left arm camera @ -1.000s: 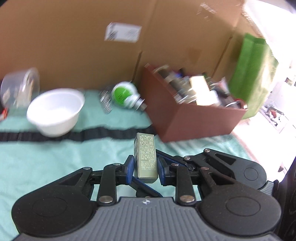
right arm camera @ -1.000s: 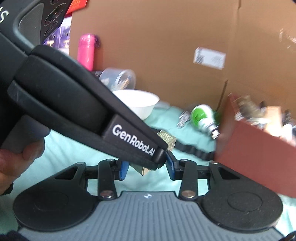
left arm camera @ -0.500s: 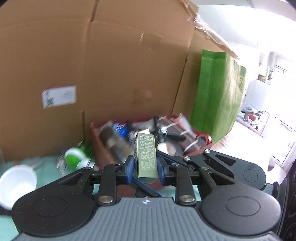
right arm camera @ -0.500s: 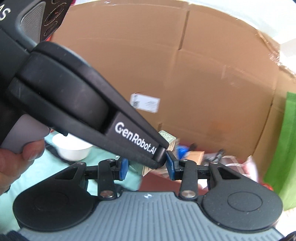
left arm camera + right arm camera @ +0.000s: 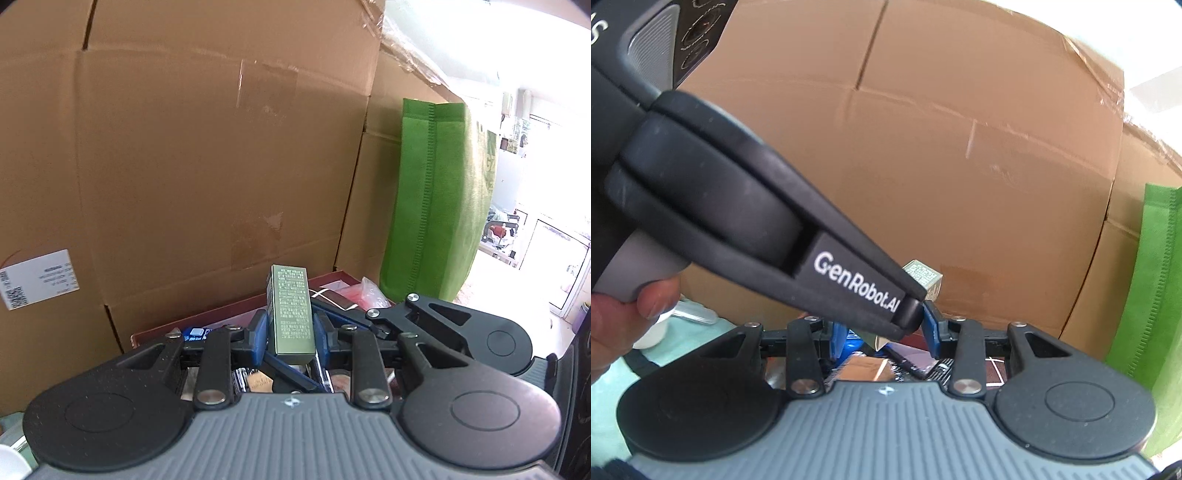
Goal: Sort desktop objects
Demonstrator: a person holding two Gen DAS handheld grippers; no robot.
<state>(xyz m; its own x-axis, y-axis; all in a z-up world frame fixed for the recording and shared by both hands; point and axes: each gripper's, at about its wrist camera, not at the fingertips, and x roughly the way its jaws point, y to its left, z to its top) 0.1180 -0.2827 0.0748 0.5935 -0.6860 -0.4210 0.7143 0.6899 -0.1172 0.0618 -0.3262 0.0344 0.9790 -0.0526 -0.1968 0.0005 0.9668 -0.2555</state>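
Note:
My left gripper (image 5: pixel 290 338) is shut on a slim olive-green box (image 5: pixel 291 314) with fine print, held upright above the dark red box (image 5: pixel 229 314) full of mixed items. In the right wrist view the left gripper's black body crosses the frame, with the green box's top end (image 5: pixel 923 277) showing past its tip. My right gripper (image 5: pixel 884 334) sits just behind and below it, jaws apart around the left gripper's tip, over the red box's contents (image 5: pixel 871 365).
A tall cardboard wall (image 5: pixel 203 166) stands right behind the red box. A green fabric bag (image 5: pixel 432 206) stands to the right. A white bowl edge (image 5: pixel 9 461) and teal cloth (image 5: pixel 605 398) lie at the left.
Both grippers have moved right and forward, from over the teal cloth to over the red box, close to the cardboard wall. The green box stays gripped.

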